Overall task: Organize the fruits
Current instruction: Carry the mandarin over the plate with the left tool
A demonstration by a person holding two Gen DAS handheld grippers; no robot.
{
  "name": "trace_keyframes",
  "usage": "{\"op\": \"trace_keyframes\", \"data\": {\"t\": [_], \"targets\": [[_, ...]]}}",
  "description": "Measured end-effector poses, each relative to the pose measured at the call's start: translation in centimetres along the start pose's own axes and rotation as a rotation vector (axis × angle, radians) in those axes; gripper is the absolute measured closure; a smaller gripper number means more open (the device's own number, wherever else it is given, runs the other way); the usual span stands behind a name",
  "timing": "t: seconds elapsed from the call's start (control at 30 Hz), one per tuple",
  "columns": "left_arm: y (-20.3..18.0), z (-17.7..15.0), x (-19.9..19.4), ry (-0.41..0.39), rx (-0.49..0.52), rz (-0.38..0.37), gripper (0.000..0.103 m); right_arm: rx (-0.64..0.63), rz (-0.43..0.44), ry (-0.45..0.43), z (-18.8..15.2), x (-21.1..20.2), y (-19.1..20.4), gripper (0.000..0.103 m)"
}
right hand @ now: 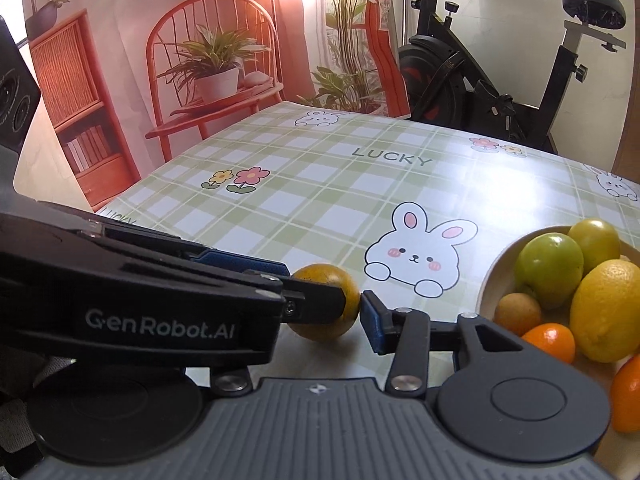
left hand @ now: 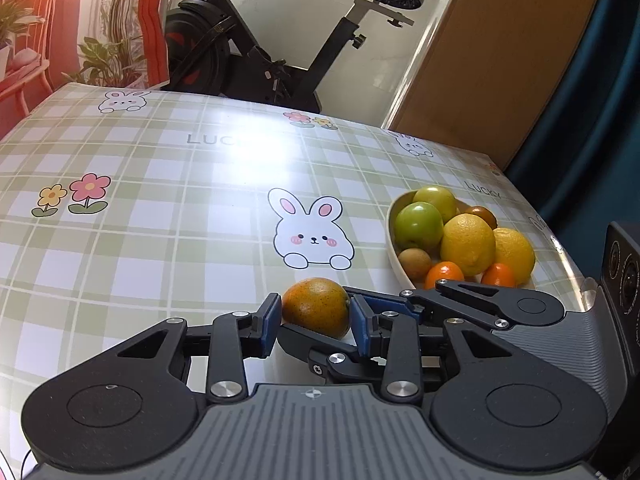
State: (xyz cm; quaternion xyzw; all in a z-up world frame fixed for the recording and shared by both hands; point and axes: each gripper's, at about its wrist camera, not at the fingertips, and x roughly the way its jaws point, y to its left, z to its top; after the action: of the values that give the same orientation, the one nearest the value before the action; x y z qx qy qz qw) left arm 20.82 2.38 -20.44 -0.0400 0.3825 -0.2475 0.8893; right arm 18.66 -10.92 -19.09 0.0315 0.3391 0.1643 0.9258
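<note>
Wide bare surface (left hand: pixel 168 240) beyond; bowl (left hand: pixel 394 216) near right edge. Left tongs (left hand: pixel 316 316) clamp orange-green fruit (left hand: pixel 316 306); right tongs (right hand: pixel 356 312) narrow, crossing beneath, grip unclear.

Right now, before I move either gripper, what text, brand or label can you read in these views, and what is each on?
"LUCKY": printed on the tablecloth, far centre.
"LUCKY": again near the bowl, at the cloth's right edge.
"LUCKY": a third print, cut off by the left gripper in the right wrist view.
"GenRobot.AI": white lettering on the left gripper's body.
The fruit carries no readable stickers.
</note>
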Motion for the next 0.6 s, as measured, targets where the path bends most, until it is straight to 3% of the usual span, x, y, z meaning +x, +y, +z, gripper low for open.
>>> {"op": "trace_keyframes", "data": {"t": [0.3, 0.6], "targets": [[-4.4, 0.5, -1.5, -0.044, 0.056, -0.018, 0.063, 0.034, -0.036, -0.102, -1.2, -5.0, -1.5, 0.057], [-8.9, 1.0, -1.1, -0.026, 0.13, -0.033, 0.064, 0.1, -0.077, -0.168, -2.6, -9.0, -3.9, 0.057]]}}
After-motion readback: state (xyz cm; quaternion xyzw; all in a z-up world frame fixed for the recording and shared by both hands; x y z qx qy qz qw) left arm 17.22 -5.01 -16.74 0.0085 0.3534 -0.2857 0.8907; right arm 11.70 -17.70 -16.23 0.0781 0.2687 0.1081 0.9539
